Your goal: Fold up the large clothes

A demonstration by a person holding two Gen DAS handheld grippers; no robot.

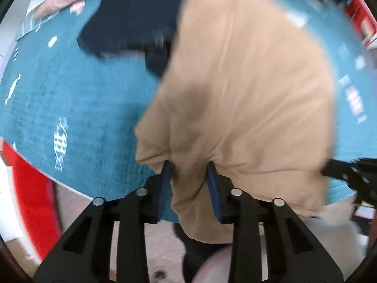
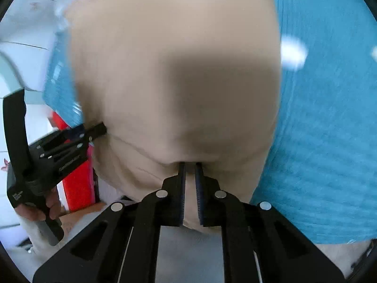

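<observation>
A large beige garment [image 1: 238, 94] lies spread over a teal cloth-covered table [image 1: 70, 99] and hangs past its near edge. My left gripper [image 1: 189, 167] is shut on the beige garment's near edge, with a thick bunch of cloth between its blue pads [image 1: 165, 184]. My right gripper [image 2: 190, 165] is shut on the same garment [image 2: 174, 70] further along the edge, its pads close together on a thin fold. The left gripper [image 2: 94, 129] shows at the left of the right wrist view. Both views are blurred by motion.
A dark navy garment [image 1: 132, 23] lies on the table behind the beige one. A pink garment [image 1: 61, 2] lies at the far left corner. Red objects [image 1: 28, 188] stand beside the table. Pale floor [image 1: 146, 247] lies below the table edge.
</observation>
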